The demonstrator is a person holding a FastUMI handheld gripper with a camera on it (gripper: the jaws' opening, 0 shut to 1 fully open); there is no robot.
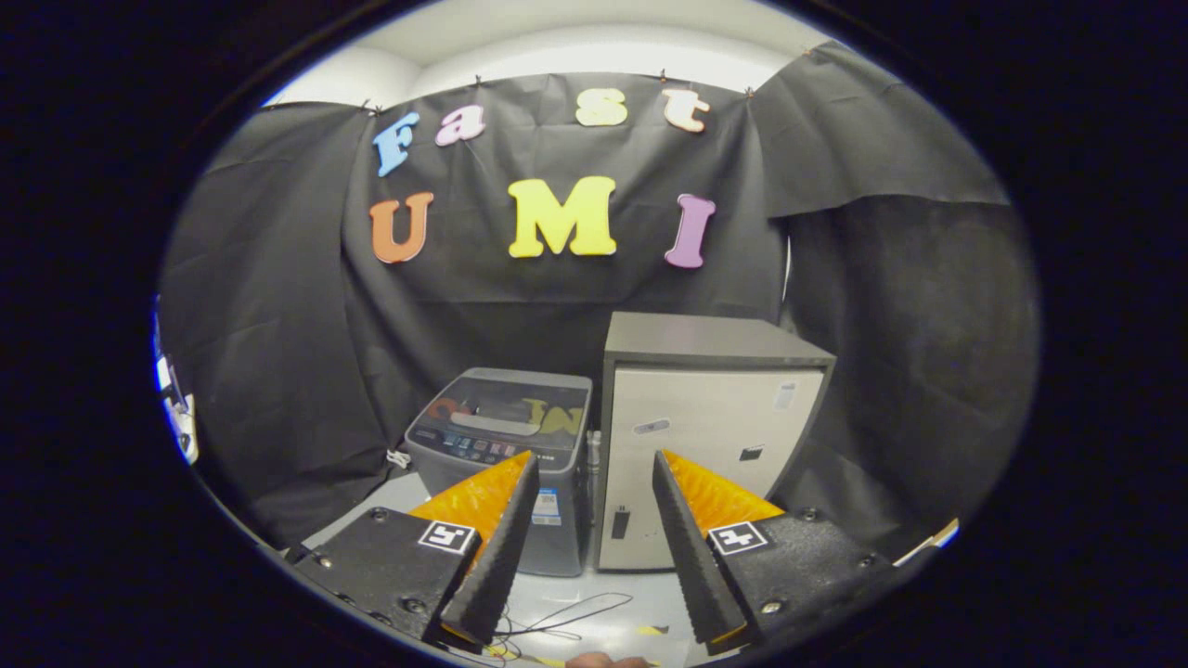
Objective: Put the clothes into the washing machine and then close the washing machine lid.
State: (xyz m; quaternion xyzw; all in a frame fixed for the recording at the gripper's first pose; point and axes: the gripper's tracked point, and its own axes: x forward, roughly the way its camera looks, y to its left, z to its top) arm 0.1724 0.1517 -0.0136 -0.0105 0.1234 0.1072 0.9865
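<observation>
A small grey washing machine (501,436) stands on the table beyond my left finger, its glossy dark lid down flat over the top. My gripper (594,468) is held back from it, open, with a wide gap and nothing between the ribbed black fingers (506,547). No clothes can be made out from here.
A taller grey cabinet with a pale door (705,445) stands right beside the washing machine, beyond my right finger. Thin cables (566,617) lie on the white table (613,594) between the fingers. Black cloth walls close in the back and both sides.
</observation>
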